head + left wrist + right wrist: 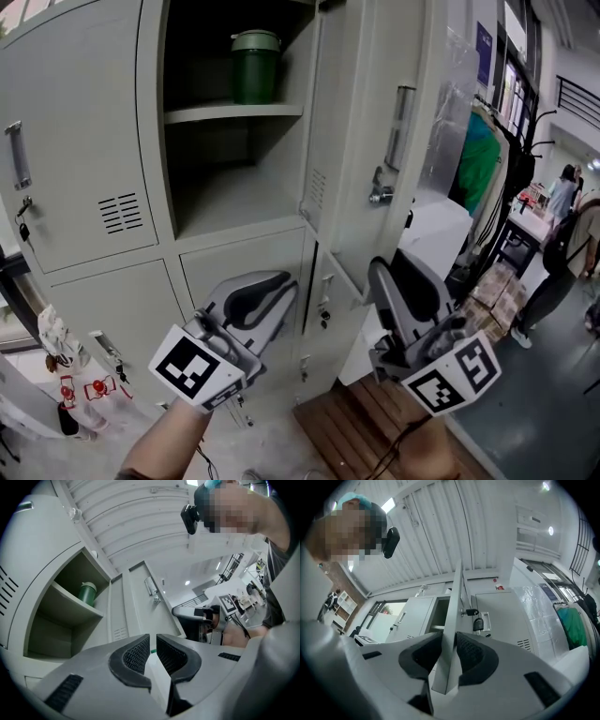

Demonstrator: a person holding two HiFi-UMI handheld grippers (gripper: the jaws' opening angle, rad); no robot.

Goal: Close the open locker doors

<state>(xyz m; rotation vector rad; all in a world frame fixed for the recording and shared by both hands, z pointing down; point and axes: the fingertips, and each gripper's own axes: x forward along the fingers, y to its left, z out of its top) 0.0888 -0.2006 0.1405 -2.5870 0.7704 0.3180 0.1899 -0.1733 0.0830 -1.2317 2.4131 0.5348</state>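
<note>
Head view: the lockers (84, 141) are pale grey steel with slotted vents and bar handles. Up and left of the right gripper (380, 274), 1 upper compartment stands open, with a green container (255, 66) on its shelf (230, 113). The open upper door (375, 122) rises directly above that gripper and shows a handle and a lock. A lower door (323, 281) with keys hanging from it stands ajar just to the gripper's left. The jaws sit where these 2 doors meet, and this view does not tell which one they have. The left gripper (286, 289) hovers before the closed lower lockers, left of the right one. Below the right gripper a slatted wooden platform (361, 422) lies on a grey floor (534, 403). Far to its right are clothes racks and a person with a backpack (562, 248).

Left gripper view: the jaws are drawn almost together, with only a slit between the ribbed pads (136, 654) and nothing in them. The open compartment is up and left of them, under a ribbed ceiling (131, 517).

Right gripper view: the jaws are clenched on a thin door edge (452, 620) that runs up from between them. A key (471, 612) with a black fob sticks out just above the right-hand jaw. The dark open compartment lies left of the edge. A closed vented locker and clear plastic sheeting (543, 606) lie to its right.
</note>
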